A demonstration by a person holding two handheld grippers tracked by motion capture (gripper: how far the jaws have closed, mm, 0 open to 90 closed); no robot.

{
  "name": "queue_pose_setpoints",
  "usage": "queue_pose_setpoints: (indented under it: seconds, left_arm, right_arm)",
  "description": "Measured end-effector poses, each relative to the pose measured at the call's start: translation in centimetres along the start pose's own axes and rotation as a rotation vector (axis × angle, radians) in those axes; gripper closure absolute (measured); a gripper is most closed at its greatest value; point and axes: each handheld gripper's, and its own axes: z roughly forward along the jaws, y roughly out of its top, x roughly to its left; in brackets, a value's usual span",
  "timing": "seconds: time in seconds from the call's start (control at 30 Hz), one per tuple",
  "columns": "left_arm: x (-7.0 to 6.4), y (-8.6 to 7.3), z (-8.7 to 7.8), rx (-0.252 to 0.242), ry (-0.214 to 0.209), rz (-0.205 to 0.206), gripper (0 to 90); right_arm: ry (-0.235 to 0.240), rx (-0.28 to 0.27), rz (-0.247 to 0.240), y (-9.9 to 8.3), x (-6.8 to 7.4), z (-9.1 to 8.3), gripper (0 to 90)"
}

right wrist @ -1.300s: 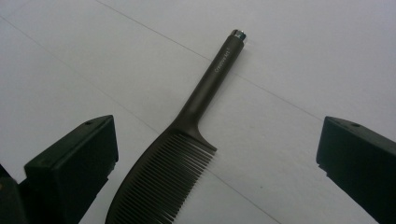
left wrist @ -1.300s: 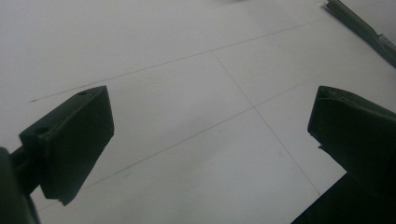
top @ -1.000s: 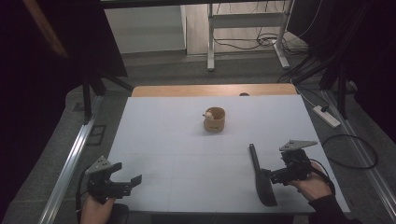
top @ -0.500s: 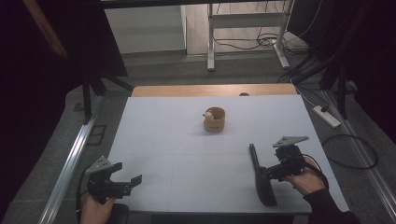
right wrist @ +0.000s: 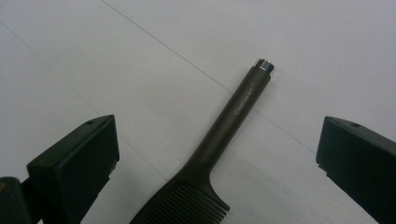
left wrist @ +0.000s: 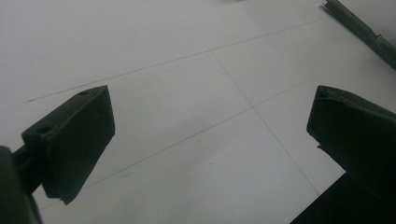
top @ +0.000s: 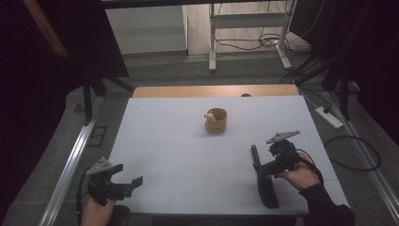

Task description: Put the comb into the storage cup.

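On the white desk (top: 188, 160) there are two things: one dark comb (top: 263, 176) and one small brown cup (top: 217, 120). There are also two claws, one in each hand.

The comb lies flat near the right front part of the desk. Its long axis runs from the front edge toward the far side, leaning a little to the left. The round handle with a silver tip points away from the person, and the wide part with the teeth is closer to the front edge. In the right gripper view, the handle of the comb (right wrist: 233, 116) runs up between the two jaws.

The right claw (top: 261, 165) is just above the middle of the comb. Its jaws are wide apart, one on each side of the handle, and they do not touch it.

The left claw (top: 134, 181) is at the left front corner of the desk, well apart from the comb. Its jaws are also apart, with nothing between them.

The cup stands upright near the middle of the desk, far from both claws. Something pale sits inside it, maybe a small figure, but it is too small to tell.
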Motion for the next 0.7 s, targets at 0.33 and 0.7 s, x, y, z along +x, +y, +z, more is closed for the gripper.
queue_pose_setpoints:
  seconds: [0.33, 0.7]
  left_arm:
    - [0.0, 0.0, 0.0, 0.0, 0.002, -0.005, 1.8]
    - [0.1, 0.0, 0.0, 0.0, -0.002, -0.011, 1.9]
  right_arm:
    - [-0.007, 0.027, -0.016, 1.0, 0.0, 1.1, 0.0]
    - [-0.016, 0.066, -0.043, 1.7, 0.1, 2.4, 10.3]
